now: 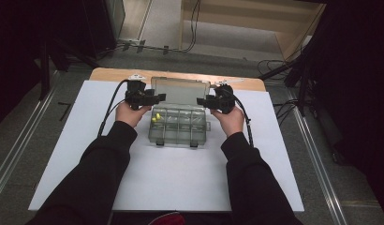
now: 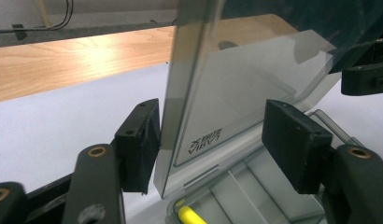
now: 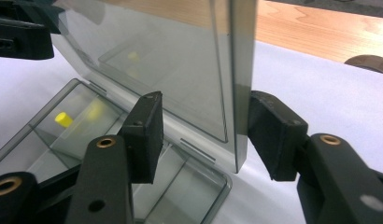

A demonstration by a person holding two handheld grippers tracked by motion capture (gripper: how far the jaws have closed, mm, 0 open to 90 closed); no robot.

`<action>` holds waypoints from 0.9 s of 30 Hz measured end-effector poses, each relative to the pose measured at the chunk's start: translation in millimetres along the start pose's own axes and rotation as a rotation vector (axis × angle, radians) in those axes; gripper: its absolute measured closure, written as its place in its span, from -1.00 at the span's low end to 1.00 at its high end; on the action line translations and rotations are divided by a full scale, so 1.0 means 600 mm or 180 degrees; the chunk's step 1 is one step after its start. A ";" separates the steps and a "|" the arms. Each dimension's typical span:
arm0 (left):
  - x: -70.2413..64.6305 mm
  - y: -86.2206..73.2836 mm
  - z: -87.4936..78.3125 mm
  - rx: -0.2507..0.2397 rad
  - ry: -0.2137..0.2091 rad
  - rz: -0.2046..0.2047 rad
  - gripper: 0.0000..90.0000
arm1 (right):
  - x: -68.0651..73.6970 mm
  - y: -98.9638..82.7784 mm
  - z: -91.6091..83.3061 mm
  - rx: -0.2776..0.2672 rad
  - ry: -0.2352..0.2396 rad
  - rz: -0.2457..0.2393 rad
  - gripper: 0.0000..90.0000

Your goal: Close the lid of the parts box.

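Fingers [image 2: 137,144] of both grippers stand apart, each pair straddling a side edge of the raised lid [image 1: 180,90]; compartment box [image 1: 180,125] below.

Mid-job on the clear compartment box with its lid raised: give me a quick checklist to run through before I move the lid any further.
1. Lid raised, roughly upright: ok.
2. Left gripper straddles the lid's left edge; one pad sits against it, the other pad stands apart: not ok as a grip.
3. Right gripper straddles the lid's right edge; outer pad at the edge, inner pad apart: not ok as a grip.
4. Yellow pieces lie inside the left compartments, clear of the lid: ok.
5. Box base flat on the white table: ok.
6. Front latches unfastened: ok.
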State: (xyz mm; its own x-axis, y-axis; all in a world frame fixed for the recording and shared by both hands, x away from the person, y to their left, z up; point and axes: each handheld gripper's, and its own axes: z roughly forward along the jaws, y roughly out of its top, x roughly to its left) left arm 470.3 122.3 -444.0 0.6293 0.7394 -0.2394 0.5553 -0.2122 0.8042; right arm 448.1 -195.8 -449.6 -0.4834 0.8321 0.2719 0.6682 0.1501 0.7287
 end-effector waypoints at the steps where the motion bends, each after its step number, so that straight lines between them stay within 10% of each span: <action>1: 0.000 -0.001 -0.001 -0.0001 -0.0014 -0.0001 -0.12 | 0.000 -0.002 -0.002 -0.0013 0.0020 -0.0010 0.00; 27: -0.012 -0.023 -0.023 -0.0081 -0.0029 0.0064 -0.01 | 0.005 -0.017 -0.011 -0.0118 0.0084 -0.0124 0.09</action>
State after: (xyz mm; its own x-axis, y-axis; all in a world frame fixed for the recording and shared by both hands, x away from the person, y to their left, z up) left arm 450.8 128.8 -445.9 0.6451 0.7292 -0.2280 0.5286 -0.2105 0.8224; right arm 436.3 -198.3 -451.9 -0.5237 0.8116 0.2590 0.6274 0.1618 0.7617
